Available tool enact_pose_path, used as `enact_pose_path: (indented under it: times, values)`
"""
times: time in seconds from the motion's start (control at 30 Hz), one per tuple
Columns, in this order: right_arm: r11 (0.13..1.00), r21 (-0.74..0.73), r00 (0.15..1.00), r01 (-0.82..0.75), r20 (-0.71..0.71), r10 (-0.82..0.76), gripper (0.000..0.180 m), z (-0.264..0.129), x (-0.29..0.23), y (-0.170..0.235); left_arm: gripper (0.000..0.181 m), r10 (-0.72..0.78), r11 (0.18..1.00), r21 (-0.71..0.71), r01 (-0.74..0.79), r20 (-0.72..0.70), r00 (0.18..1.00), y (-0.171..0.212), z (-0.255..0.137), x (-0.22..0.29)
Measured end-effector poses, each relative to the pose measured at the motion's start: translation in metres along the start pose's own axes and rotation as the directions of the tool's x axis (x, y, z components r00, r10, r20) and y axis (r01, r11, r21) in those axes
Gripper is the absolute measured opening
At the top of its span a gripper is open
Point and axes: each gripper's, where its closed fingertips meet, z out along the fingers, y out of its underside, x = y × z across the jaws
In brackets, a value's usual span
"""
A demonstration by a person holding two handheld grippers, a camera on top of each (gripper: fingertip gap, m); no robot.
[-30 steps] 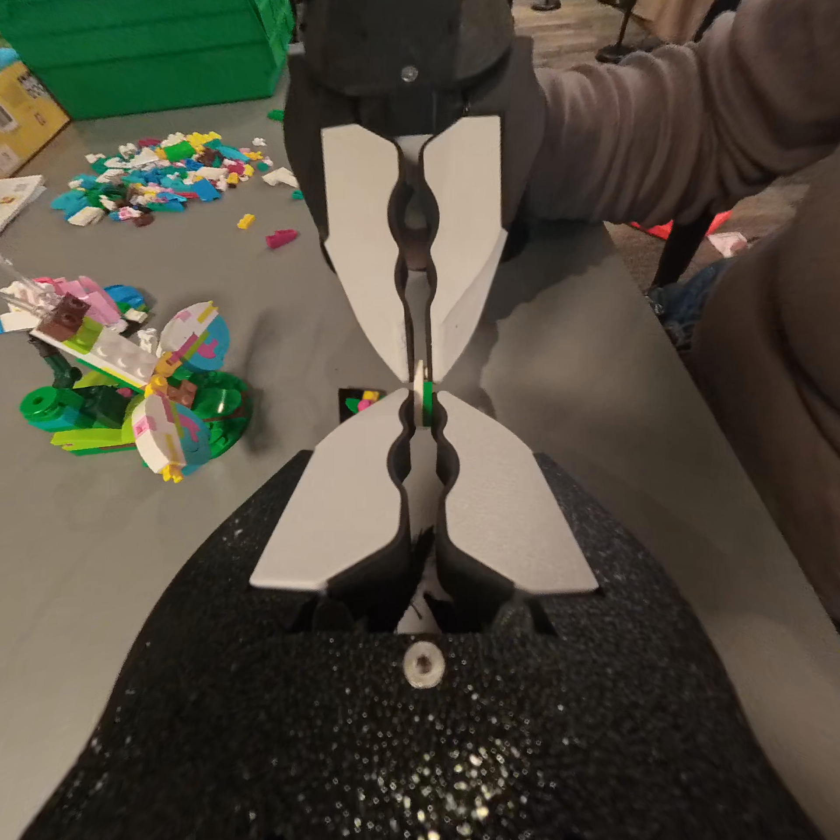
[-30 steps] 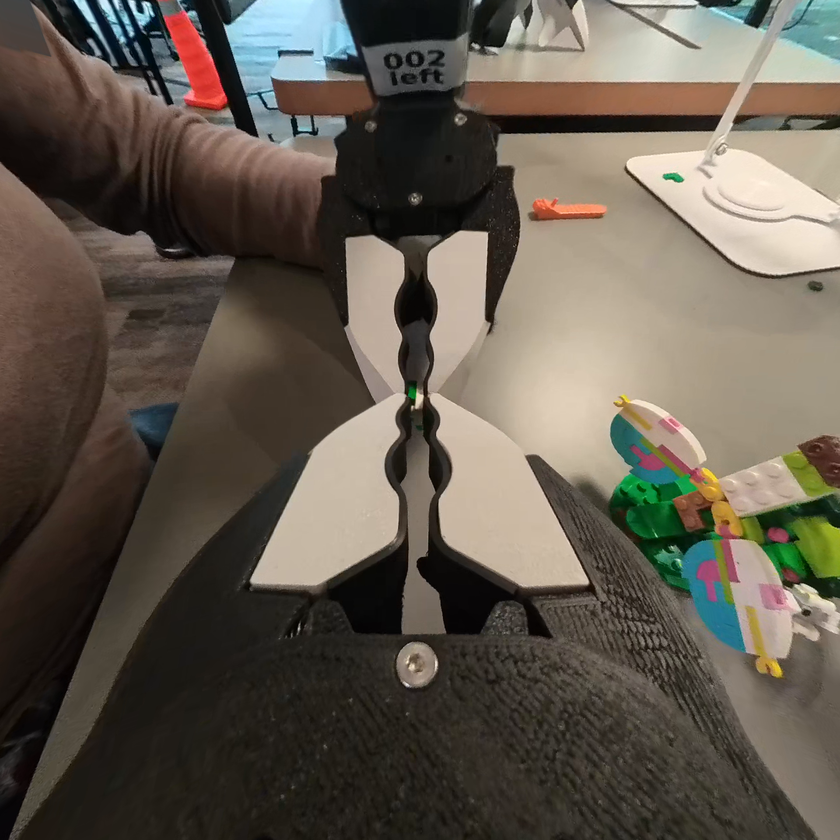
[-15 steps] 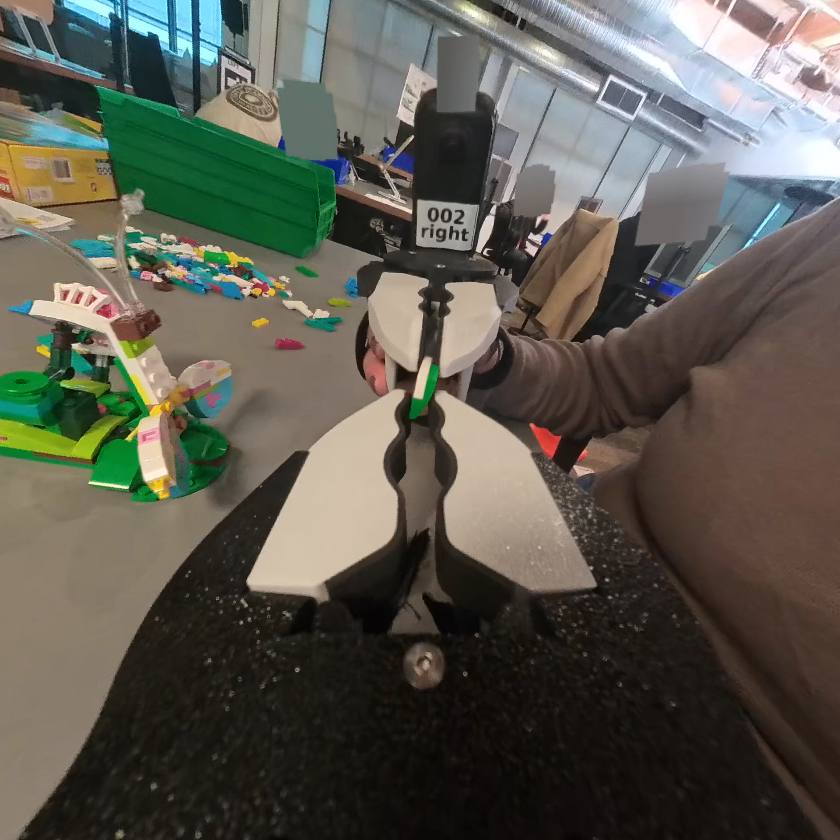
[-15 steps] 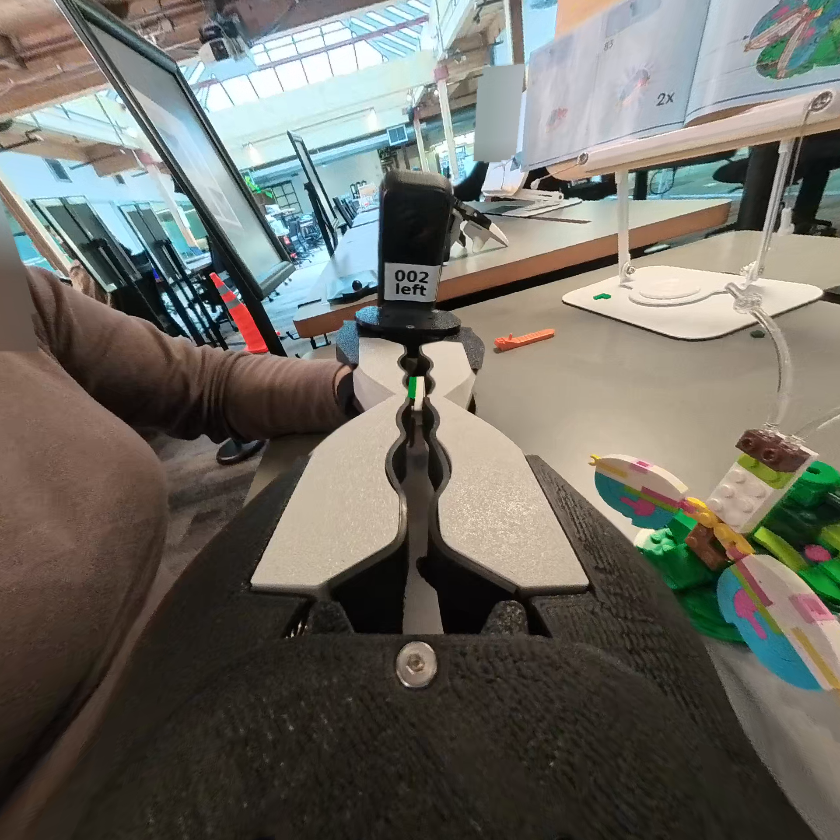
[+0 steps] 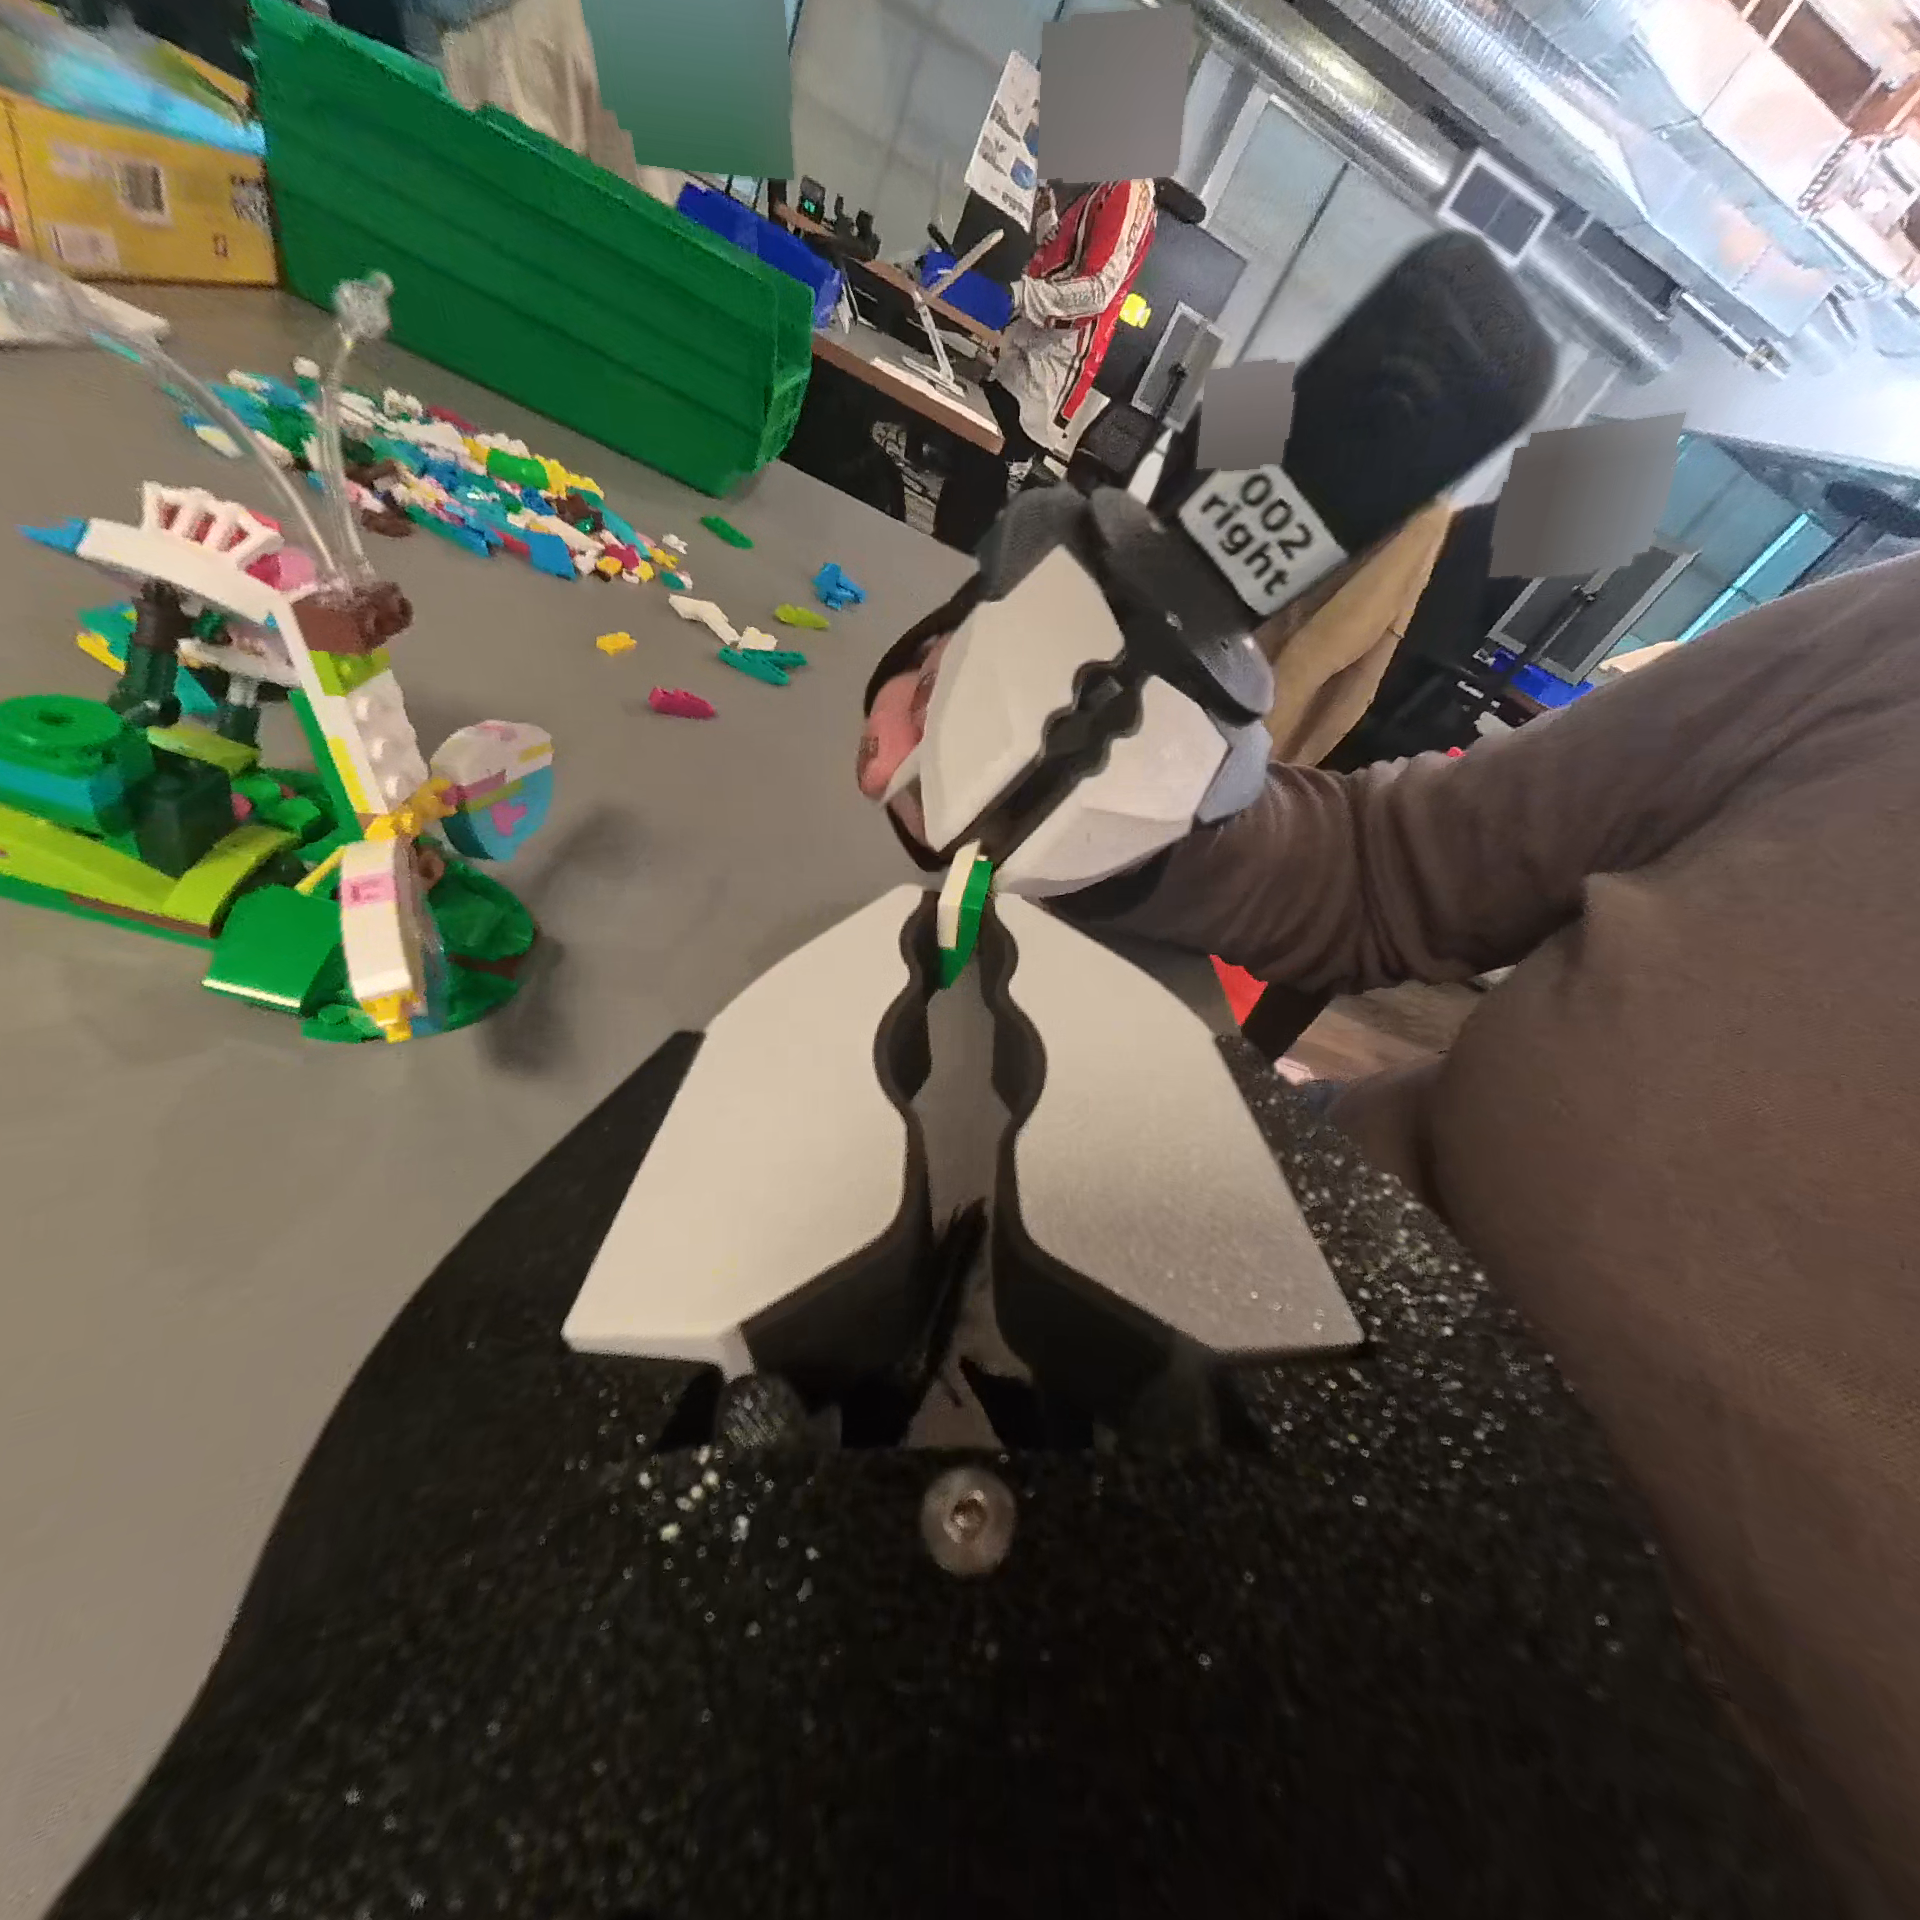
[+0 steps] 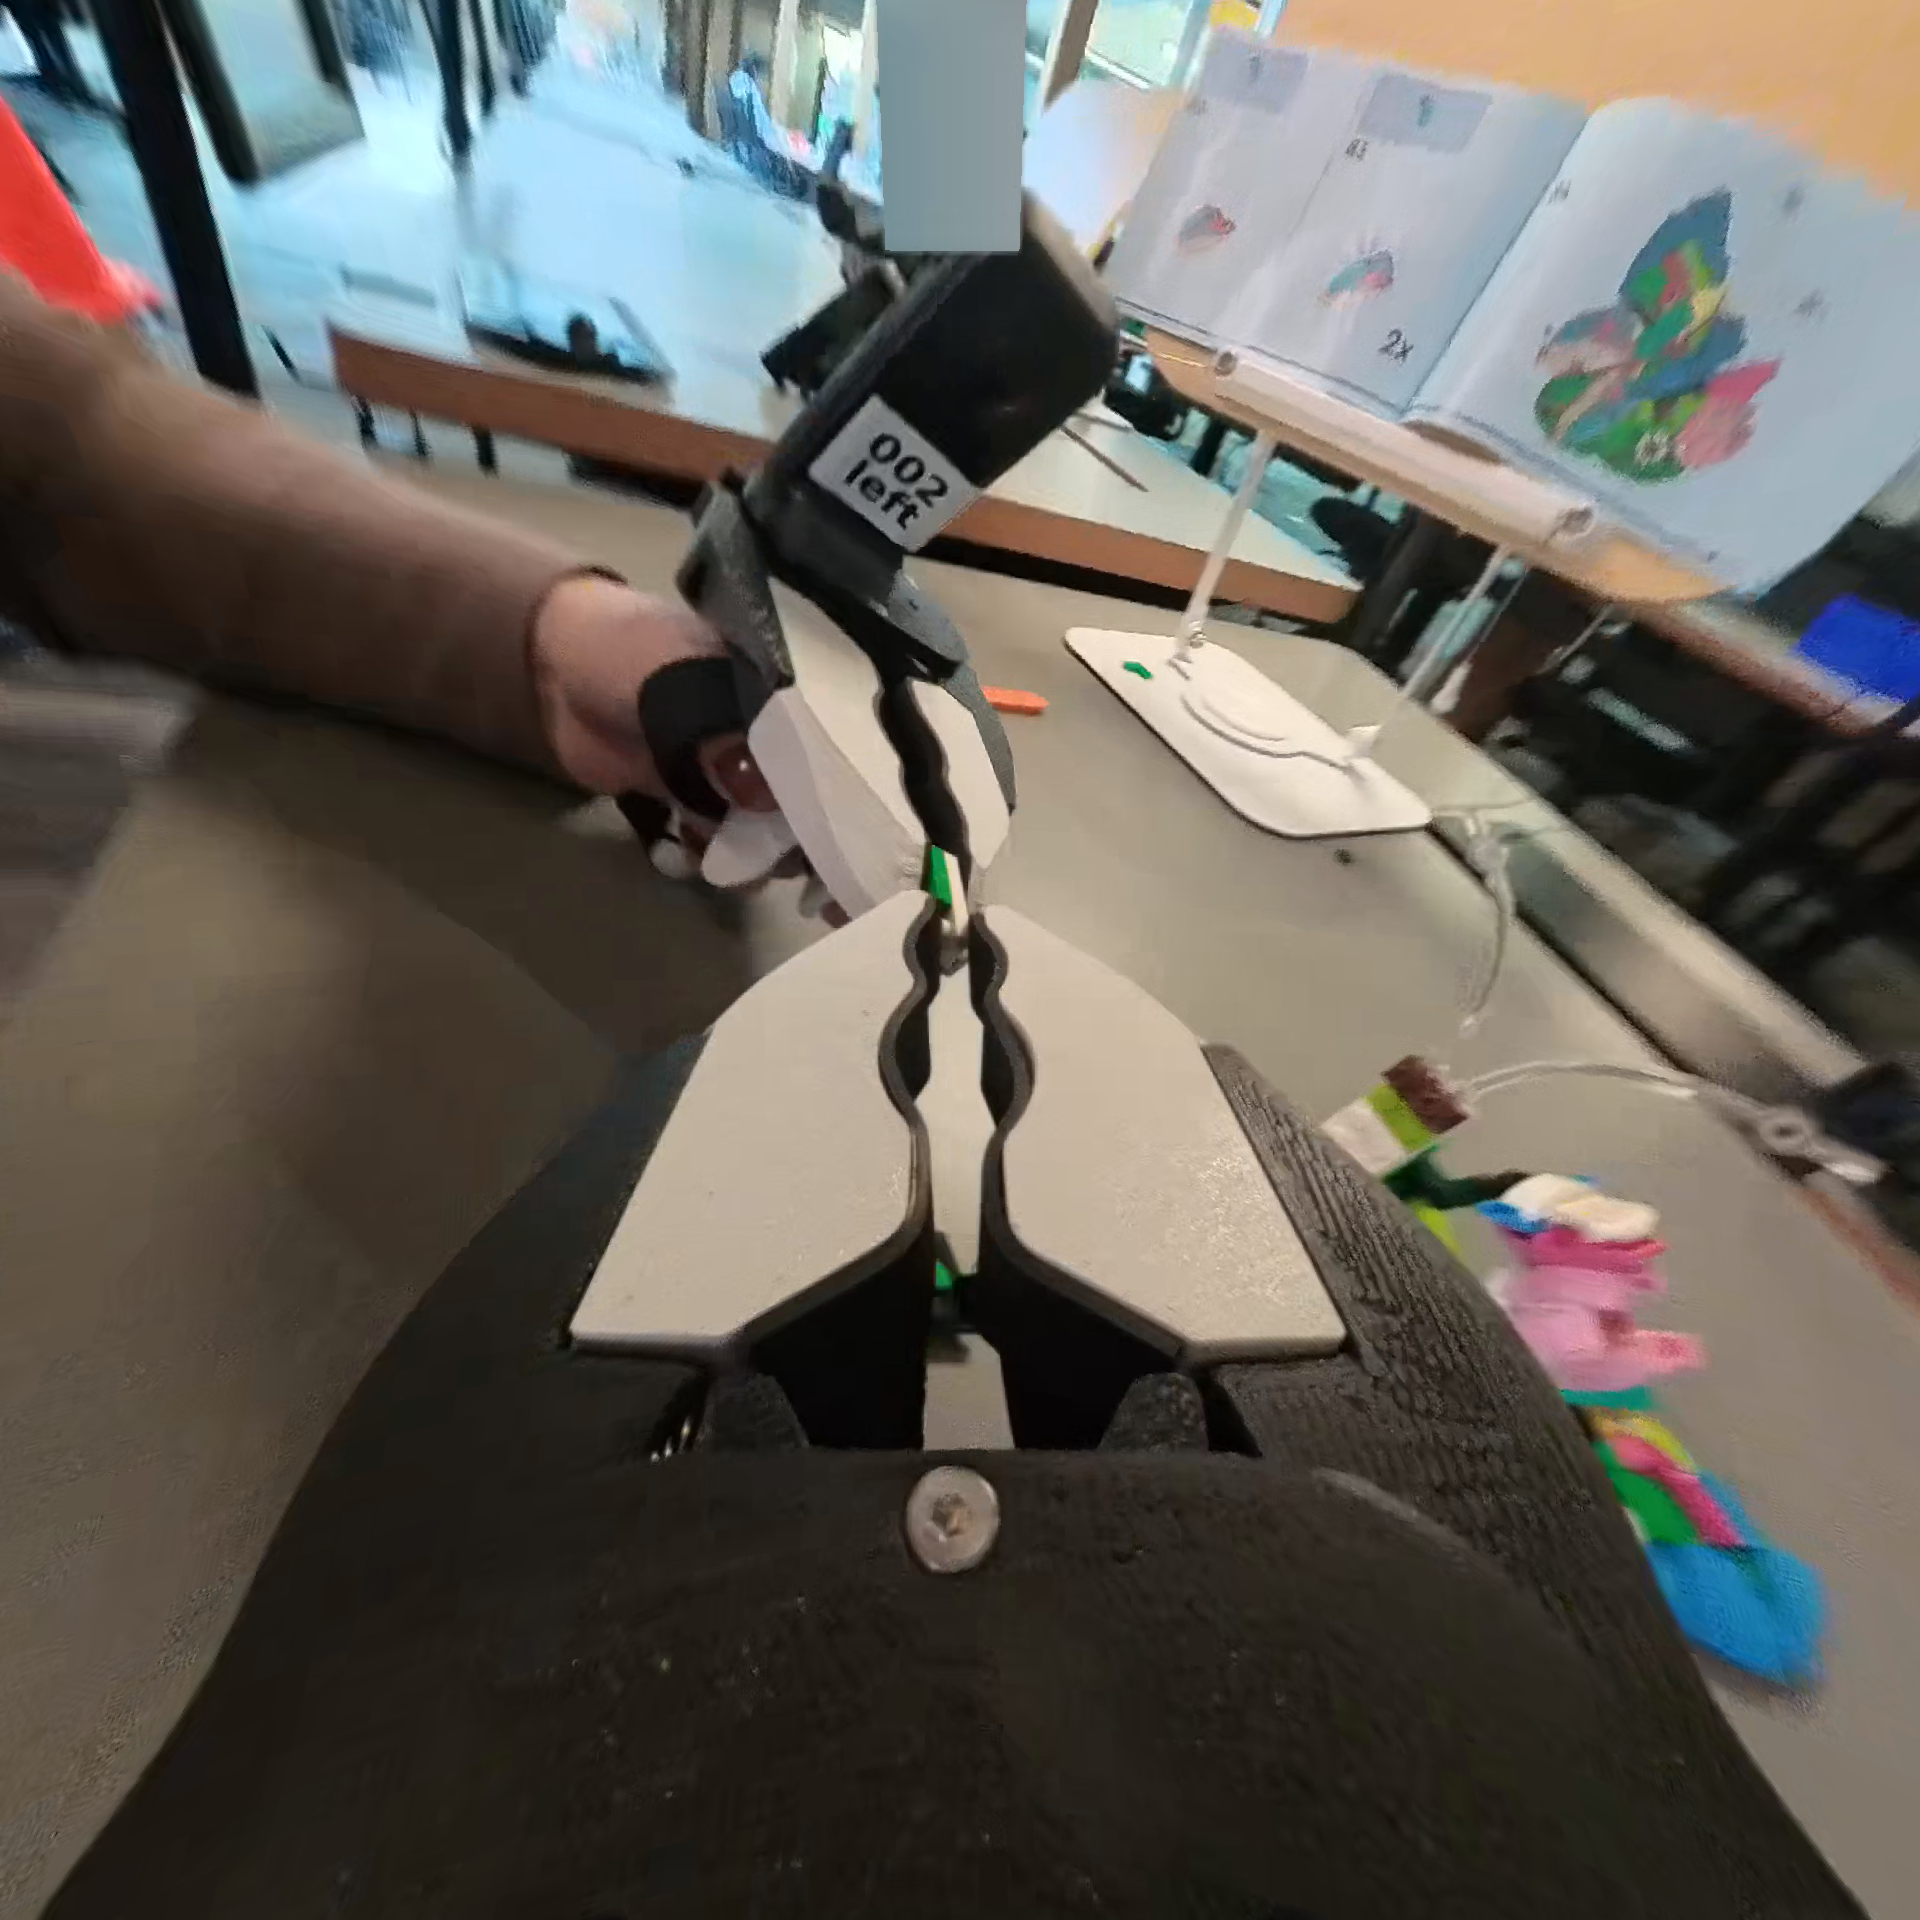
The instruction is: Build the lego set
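Item: small white-and-green lego piece (image 5: 958,909), a thin stack of flat parts seen edge-on, white layer beside green. Location: mid-air at frame centre, above the grey bench (image 5: 312,1195), pinched from both ends.

Left hand-held gripper (image 5: 951,935): clenched on the near end of the piece. Right hand-held gripper (image 6: 951,925): tips closed on the opposite end, tilted against the left; the right wrist view is motion-blurred, so its hold appears firm but is less certain.

Risk: the two grippers meet at an angle on a very thin part. Uneven squeeze or twist could, in my judgement, split the layers or flick the piece out onto the bench. Only the fingertips bear on it.

Also present: partly built model (image 5: 260,810) at left of frame, with green base, white-and-pink wings and clear stalks; loose brick pile (image 5: 468,499) upper left; green crates (image 5: 520,270) behind; instruction booklet on stand (image 6: 1558,291) upper right in the right wrist view.
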Motion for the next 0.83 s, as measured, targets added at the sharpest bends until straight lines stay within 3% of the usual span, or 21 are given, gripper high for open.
enact_pose_path:
  times: [0.2, 0.3, 0.37, 0.43, 0.57, 0.7, 0.83]
  values:
    - [0.926, -0.092, 0.926, 0.366, -0.066, -0.372, 0.0, -0.002, 0.0, 0.001, 0.006, -0.155, 0.988, -0.017, 0.154, -0.087, 0.984, 0.003, -0.001, 0.002]
    - [0.908, -0.092, 0.907, 0.409, -0.067, -0.416, 0.0, -0.002, -0.003, 0.001, 0.005, -0.189, 0.982, -0.01, 0.19, -0.112, 0.975, 0.003, -0.002, 0.002]
    - [0.953, -0.043, 0.952, 0.299, -0.061, -0.301, 0.0, -0.002, -0.002, -0.002, 0.006, -0.118, 0.993, -0.002, 0.118, -0.093, 0.989, 0.002, -0.002, 0.001]
    - [0.995, 0.005, 0.995, 0.095, -0.009, -0.095, 0.0, -0.002, 0.0, -0.004, 0.005, 0.047, 0.999, 0.007, -0.046, -0.046, 0.998, 0.0, -0.004, 0.001]
    - [0.987, -0.019, 0.977, -0.159, 0.143, 0.161, 0.014, -0.005, -0.001, -0.003, 0.005, 0.377, 0.925, -0.083, -0.372, 0.054, 0.925, 0.004, -0.006, 0.0]
    - [0.972, -0.166, 0.946, -0.163, 0.252, 0.202, 0.021, -0.004, -0.017, 0.011, 0.006, 0.507, 0.856, -0.135, -0.499, 0.038, 0.861, 0.009, -0.003, 0.008]
    - [0.963, -0.259, 0.946, -0.072, 0.287, 0.148, 0.007, -0.004, -0.029, 0.02, 0.006, 0.583, 0.789, -0.248, -0.562, 0.013, 0.812, 0.026, 0.0, 0.005]
